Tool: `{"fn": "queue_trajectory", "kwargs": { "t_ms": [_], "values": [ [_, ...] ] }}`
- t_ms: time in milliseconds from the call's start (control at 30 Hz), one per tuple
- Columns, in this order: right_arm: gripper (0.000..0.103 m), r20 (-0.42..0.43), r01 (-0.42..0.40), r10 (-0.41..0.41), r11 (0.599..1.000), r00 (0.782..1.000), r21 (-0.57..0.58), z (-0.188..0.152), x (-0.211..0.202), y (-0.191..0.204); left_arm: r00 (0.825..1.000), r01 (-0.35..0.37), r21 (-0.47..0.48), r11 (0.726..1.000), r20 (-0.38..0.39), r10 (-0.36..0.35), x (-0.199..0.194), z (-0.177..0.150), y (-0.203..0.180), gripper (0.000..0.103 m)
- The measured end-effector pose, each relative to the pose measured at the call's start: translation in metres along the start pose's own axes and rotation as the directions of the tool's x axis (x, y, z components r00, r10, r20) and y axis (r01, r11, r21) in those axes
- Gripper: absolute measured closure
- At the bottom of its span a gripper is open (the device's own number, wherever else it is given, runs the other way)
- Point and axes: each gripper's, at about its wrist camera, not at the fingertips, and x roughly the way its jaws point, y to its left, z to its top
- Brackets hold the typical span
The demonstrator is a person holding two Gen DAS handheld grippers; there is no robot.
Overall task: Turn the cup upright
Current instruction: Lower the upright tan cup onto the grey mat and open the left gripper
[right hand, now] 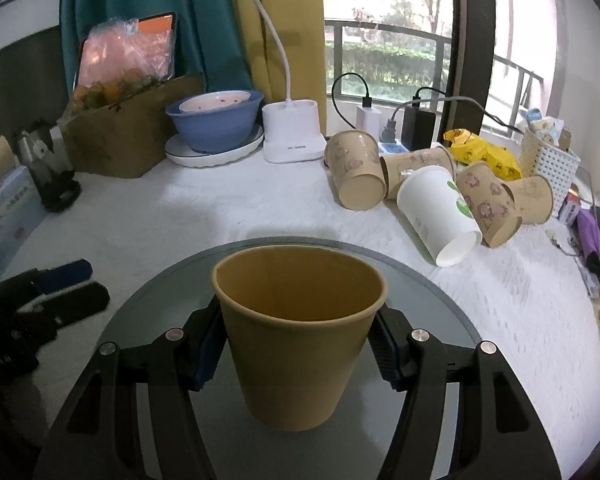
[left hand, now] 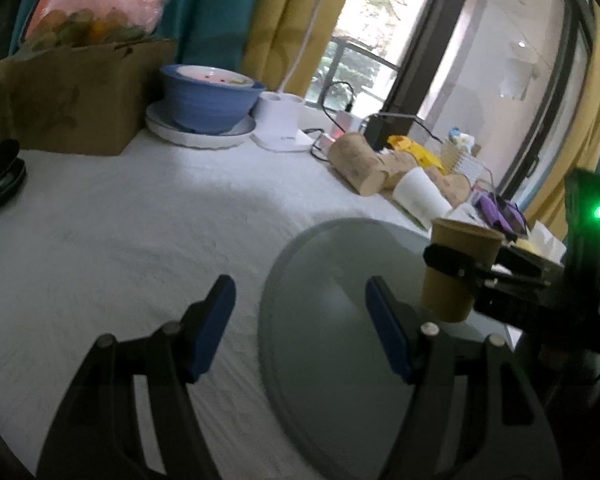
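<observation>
Left gripper point(left hand: 300, 320) spread wide, holding nothing, hovering at the plate's point(right hand: 440, 304) left edge. Brown cup point(right hand: 298, 336) upright, mouth up, on the grey plate. Right gripper point(right hand: 300, 344) clamped on the cup's sides.

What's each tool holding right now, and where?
Right tool clamps the upright brown paper cup at mid-wall, either side. Left tool holds nothing.
</observation>
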Motion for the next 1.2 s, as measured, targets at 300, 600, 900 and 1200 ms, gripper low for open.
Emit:
{"fn": "queue_trajectory", "kwargs": {
  "t_ms": [300,600,900,1200],
  "values": [
    [0.037,-0.005,0.019,-0.019,0.998,1.000,-0.056,-0.005,-0.001,0.009,1.000,-0.029,-0.047,0.998,-0.001,0.029,0.007,0.005,0.005,0.034],
    [0.037,0.000,0.045,-0.045,0.998,0.999,-0.035,-0.016,-0.013,0.008,0.999,-0.020,-0.048,0.999,0.034,0.022,-0.002,0.004,-0.001,0.034],
    [0.035,-0.017,0.063,-0.064,0.998,0.998,-0.025,-0.030,-0.019,0.007,1.000,-0.003,-0.023,1.000,0.027,0.004,-0.007,-0.001,-0.010,0.034],
    [0.025,-0.003,0.070,-0.070,0.998,0.998,-0.004,-0.039,-0.032,0.005,1.000,0.010,0.008,1.000,0.011,-0.010,-0.014,-0.010,-0.020,0.034]
  ]
}}
